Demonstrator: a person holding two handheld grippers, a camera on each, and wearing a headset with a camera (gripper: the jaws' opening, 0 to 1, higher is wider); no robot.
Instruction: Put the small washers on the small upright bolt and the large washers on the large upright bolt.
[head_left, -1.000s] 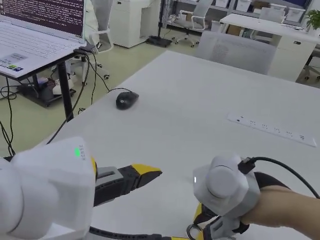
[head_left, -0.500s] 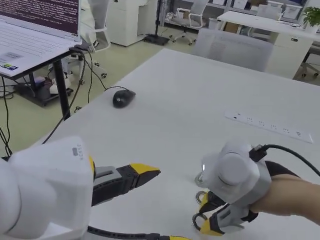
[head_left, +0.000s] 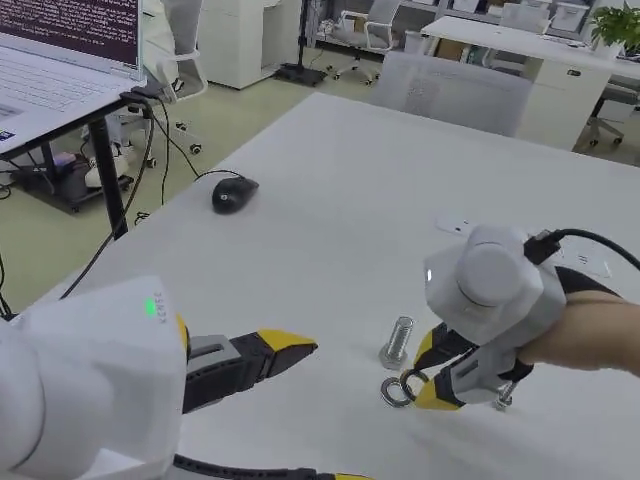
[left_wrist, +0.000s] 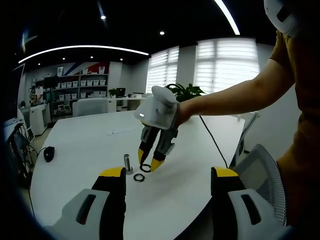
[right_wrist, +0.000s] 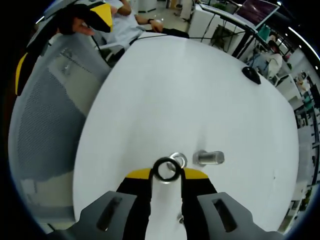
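A large steel bolt (head_left: 397, 342) stands head-down on the white table (head_left: 330, 230). My right gripper (head_left: 425, 385) hovers just right of it, shut on a dark large washer (right_wrist: 166, 169) held edge-on between the yellow tips. A second large washer (head_left: 393, 393) lies flat on the table in front of the bolt, also seen as a washer (right_wrist: 178, 160) beside the bolt (right_wrist: 209, 158). My left gripper (left_wrist: 168, 175) is open and holds nothing, well short of the bolt (left_wrist: 128, 163). One of its fingers (head_left: 268, 353) reaches in from the lower left.
A black mouse (head_left: 228, 193) with its cable lies at the table's far left. A white power strip (head_left: 455, 224) lies behind the right gripper. A laptop (head_left: 60, 60) stands on a side stand to the left, and a grey chair (head_left: 450, 90) at the far edge.
My right gripper has moved away from me and to the right with the washer, uncovering the upright bolt and the washer on the table. The left gripper has stayed put.
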